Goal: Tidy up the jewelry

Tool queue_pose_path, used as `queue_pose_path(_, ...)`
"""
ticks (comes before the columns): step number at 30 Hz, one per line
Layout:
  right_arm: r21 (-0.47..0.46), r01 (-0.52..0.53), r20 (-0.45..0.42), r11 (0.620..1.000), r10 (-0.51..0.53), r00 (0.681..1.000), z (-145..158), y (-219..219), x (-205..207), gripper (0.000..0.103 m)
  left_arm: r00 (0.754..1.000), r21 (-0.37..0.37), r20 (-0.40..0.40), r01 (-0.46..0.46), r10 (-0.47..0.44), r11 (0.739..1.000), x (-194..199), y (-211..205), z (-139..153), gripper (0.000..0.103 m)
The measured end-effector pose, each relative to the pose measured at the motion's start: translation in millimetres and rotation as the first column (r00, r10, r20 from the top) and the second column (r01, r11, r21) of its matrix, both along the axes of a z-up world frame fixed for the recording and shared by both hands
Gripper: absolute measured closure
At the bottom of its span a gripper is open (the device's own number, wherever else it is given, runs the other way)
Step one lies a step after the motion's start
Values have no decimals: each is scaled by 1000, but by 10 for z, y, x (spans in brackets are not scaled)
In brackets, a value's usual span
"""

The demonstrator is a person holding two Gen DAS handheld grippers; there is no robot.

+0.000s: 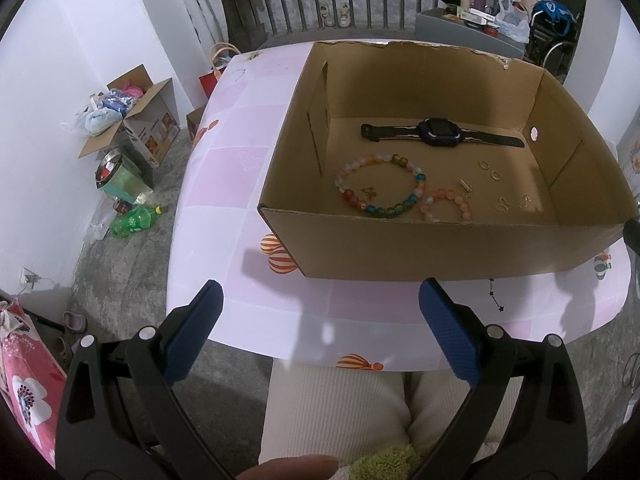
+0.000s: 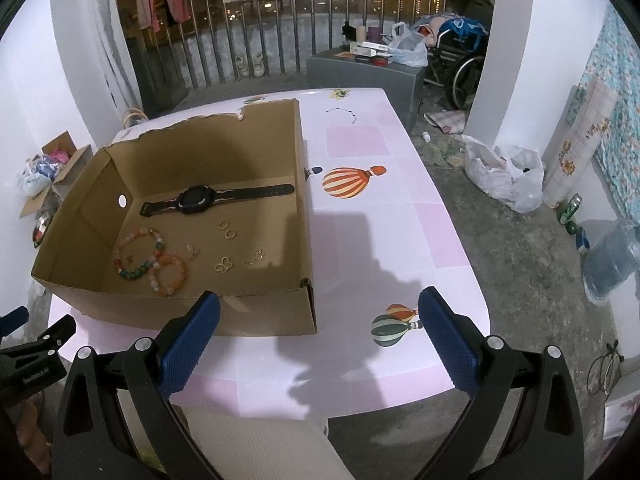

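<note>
An open cardboard box (image 1: 400, 248) (image 2: 260, 312) stands on the pink table. Inside lie a black watch (image 1: 440, 133) (image 2: 200, 200), a large multicoloured bead bracelet (image 1: 380, 190) (image 2: 136, 256), a smaller pink-orange bead bracelet (image 1: 448, 204) (image 2: 170, 276), two small rings (image 1: 490, 170) (image 2: 227, 229) and several small gold charms (image 1: 502, 204) (image 2: 224, 266). My left gripper (image 1: 320, 308) is open and empty, held before the table's near edge in front of the box. My right gripper (image 2: 320, 312) is open and empty, near the box's front right corner.
The pink table (image 1: 240, 184) (image 2: 380, 208) has balloon prints. Floor clutter lies left: a cardboard box with bags (image 1: 132, 116), a green bottle (image 1: 134, 220). On the right are plastic bags (image 2: 504, 176), a water jug (image 2: 612, 264) and a wheelchair (image 2: 460, 64). A railing runs behind.
</note>
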State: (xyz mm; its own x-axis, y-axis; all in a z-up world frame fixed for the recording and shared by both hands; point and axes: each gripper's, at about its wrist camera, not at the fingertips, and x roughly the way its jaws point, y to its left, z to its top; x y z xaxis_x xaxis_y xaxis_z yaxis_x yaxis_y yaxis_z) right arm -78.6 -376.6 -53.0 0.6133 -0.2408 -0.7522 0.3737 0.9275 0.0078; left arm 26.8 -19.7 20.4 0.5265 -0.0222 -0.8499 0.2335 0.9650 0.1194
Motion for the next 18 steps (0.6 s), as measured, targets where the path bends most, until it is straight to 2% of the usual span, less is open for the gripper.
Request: queue_pose_path(18, -2, -3, 0, 1000, 3, 1000, 6, 8, -2, 7, 1000, 0, 0, 2, -2, 1000, -3, 0, 1, 8)
